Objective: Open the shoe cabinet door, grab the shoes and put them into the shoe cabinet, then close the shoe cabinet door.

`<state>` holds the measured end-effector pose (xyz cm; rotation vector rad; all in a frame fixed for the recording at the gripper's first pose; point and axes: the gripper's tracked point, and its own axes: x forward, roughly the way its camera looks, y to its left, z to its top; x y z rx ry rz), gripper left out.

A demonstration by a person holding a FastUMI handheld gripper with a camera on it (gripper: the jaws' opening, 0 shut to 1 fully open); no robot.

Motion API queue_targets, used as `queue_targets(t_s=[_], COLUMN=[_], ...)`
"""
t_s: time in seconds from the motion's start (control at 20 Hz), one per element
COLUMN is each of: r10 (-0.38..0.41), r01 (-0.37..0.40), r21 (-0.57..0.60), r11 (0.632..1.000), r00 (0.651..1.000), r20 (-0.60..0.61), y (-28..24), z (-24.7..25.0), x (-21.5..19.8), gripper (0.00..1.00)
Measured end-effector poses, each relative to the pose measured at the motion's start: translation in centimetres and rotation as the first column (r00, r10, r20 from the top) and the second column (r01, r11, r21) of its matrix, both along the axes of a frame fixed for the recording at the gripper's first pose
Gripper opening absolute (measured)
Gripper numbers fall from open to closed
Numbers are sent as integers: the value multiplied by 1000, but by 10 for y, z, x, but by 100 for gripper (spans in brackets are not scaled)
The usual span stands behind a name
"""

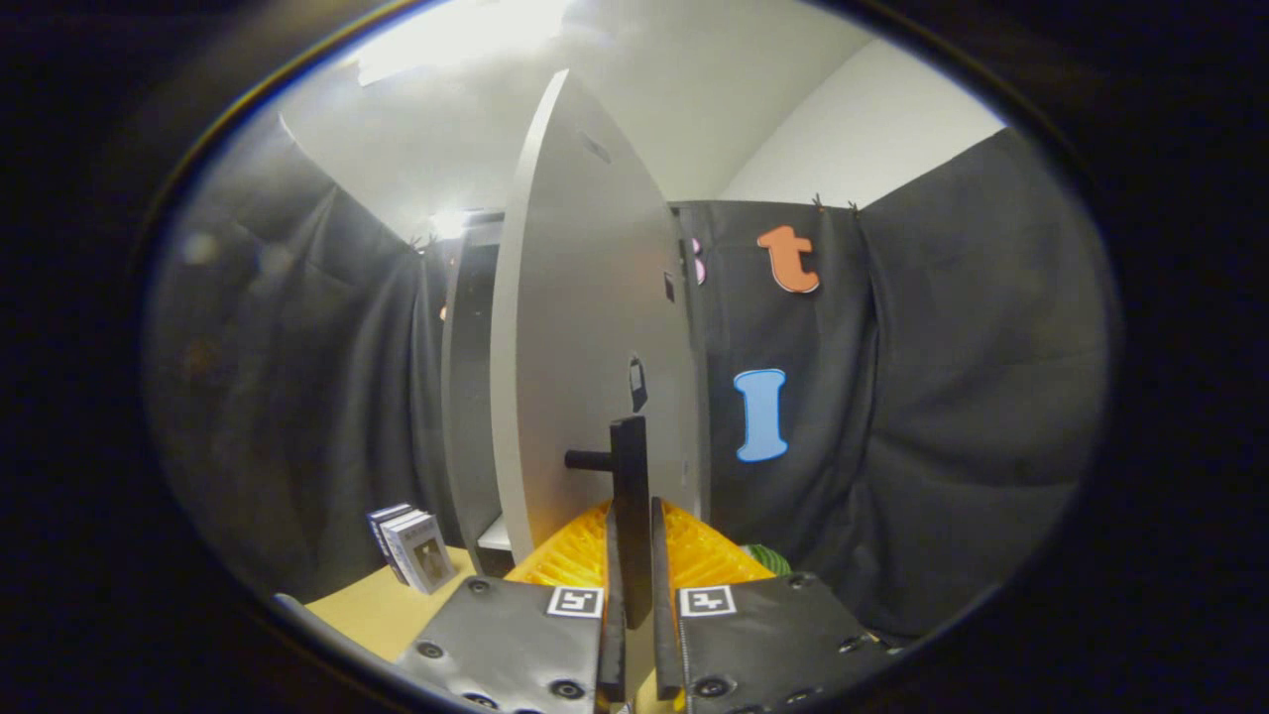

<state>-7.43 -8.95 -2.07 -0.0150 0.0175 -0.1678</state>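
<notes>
The shoe cabinet's pale grey door [575, 327] stands swung open, edge-on just ahead of me. A dark bar handle [629, 476] sticks out from it on a short post. My gripper [632, 555] is shut on that handle, both fingers pressing its lower end between them. Left of the door, the cabinet's dark opening [474, 337] shows, with a pale shelf edge [494, 535] low down. No shoes are visible.
A small stack of books [411, 545] leans on the tan table [367, 610] left of the fingers. A green object [768, 557] peeks out beside the right finger. Dark cloth walls close in on both sides.
</notes>
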Motion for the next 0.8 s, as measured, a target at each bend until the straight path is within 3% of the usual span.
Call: queue_targets(t_s=[0.35,0.8], r10=[-7,-60], r01=[6,60], r21=[65,92], r11=[998,994], r00=[1000,998], r20=[12,-8], y=[-22,-49], z=[1,-7], x=[-4,-20], gripper=[7,6])
